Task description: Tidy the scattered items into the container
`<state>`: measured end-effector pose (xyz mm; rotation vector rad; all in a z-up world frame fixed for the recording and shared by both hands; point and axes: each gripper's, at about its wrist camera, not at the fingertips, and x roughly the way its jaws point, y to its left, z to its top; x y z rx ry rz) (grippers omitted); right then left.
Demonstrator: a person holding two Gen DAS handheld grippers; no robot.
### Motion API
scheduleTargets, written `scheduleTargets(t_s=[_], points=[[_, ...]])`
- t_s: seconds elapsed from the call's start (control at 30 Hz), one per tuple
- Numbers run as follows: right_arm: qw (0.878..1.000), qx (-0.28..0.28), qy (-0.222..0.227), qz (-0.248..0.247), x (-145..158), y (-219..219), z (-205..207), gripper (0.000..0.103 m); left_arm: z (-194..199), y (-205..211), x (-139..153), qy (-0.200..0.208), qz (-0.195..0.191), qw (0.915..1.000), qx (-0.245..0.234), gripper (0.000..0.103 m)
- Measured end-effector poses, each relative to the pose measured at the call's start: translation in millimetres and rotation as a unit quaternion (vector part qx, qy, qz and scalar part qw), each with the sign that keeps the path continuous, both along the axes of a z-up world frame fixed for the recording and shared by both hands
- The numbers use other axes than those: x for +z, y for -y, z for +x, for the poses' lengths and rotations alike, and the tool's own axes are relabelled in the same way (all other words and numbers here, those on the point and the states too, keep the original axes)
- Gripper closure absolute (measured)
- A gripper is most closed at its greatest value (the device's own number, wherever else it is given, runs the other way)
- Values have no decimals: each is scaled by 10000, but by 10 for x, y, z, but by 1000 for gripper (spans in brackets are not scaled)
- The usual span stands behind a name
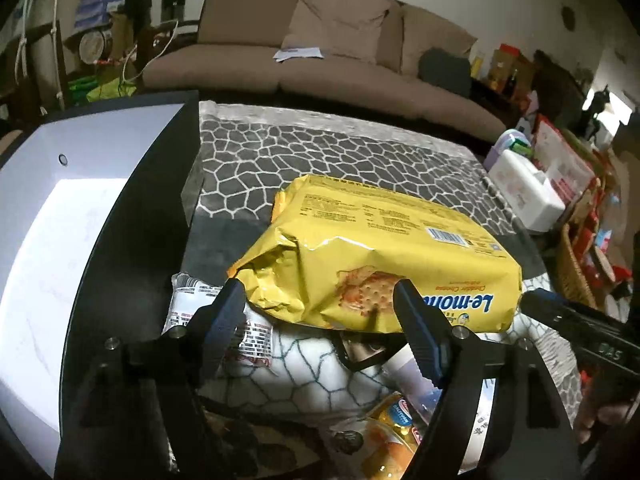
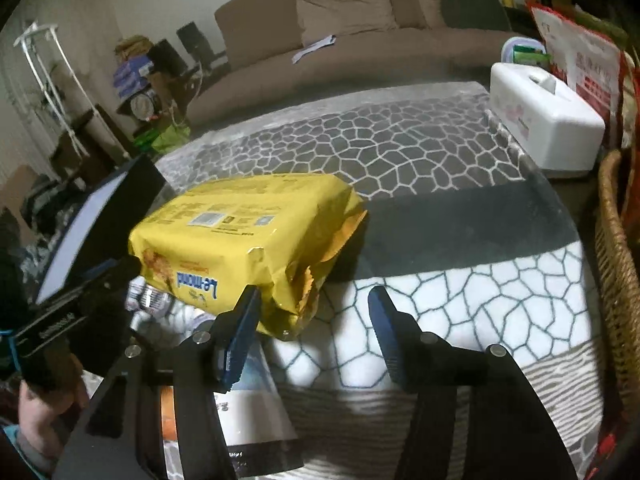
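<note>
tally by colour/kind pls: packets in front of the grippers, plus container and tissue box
Yellow cracker pack: 1
White printed packet: 1
Orange packet, partly hidden: 1
Black container: 1
White tissue box: 1
Total: 5

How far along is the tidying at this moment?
Nothing looks done: the black container with the white lining shows no items in the visible part. In hand: nothing gripped; the left gripper and the right gripper stand open by the yellow biscuit pack. Left: that pack, the white packet beside it and the orange packet on the glass table.
</note>
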<state>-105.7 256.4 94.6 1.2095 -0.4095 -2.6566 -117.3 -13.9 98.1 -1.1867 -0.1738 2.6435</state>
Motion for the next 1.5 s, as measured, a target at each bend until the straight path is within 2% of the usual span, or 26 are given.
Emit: scheduleTargets(t_s=[0.13,0.27,0.3,0.33,0.37,0.4,0.43,0.53,0.67,0.83,0.9,1.0,1.03,1.1,1.17,1.2,1.23,1.27,1.3,1.37,1.43,1.5], points=[[9990,257,-184,-307,25,26,52,41,-52,49,-57,93,171,9997,-118,29],[9984,485,0,-302,-79,175,-46,42,-105,59,-149,276,354,9988,-195,31],[9982,508,52,-315,-113,198,-74,46,-99,59,-157,261,377,9987,-200,33],[9981,518,103,-330,-146,219,-100,53,-94,57,-165,250,414,9985,-242,49],[9986,453,148,-250,-167,231,-119,67,-92,52,-172,263,427,9983,-303,60],[9991,372,143,-132,-170,230,-132,75,-95,19,-179,307,387,9981,-355,83],[9993,339,149,-55,-172,231,-140,76,-109,-3,-180,339,259,9985,-354,85],[9995,264,160,46,-155,207,-165,81,-147,-21,-152,405,277,9978,-447,90],[9987,343,80,360,-51,276,-162,86,-145,-65,-69,366,235,9982,-411,91],[9982,183,-130,550,169,260,-128,87,-133,-68,138,278,498,9971,-501,92],[9980,175,-237,552,273,260,-86,87,-92,-104,271,237,712,9953,-605,97],[9973,215,-243,656,406,313,-19,88,-21,-290,425,192,601,9951,-760,97],[9967,155,-204,765,437,324,-4,88,3,-335,461,167,504,9956,-773,97],[9976,126,-193,652,461,286,4,88,59,-335,551,71,466,9963,-721,96],[9982,75,-104,587,451,247,-6,89,93,-206,632,-41,365,9984,-439,88],[9984,60,-77,555,447,230,-7,91,92,-98,630,-12,354,9989,-311,72],[9987,27,-60,511,448,199,-21,91,79,-4,608,53,343,9992,-172,50],[9988,6,-62,488,459,176,-21,93,77,69,585,88,323,9994,-39,40],[9989,-34,-86,458,480,152,-32,101,63,156,545,122,327,9994,78,28],[9990,-79,-186,408,572,102,-83,103,21,288,454,246,459,9984,201,27],[9989,-82,-166,439,611,73,-158,103,-40,296,384,366,603,9975,102,27],[9986,-95,-75,514,603,50,-236,101,-122,215,288,514,372,9979,108,27]])
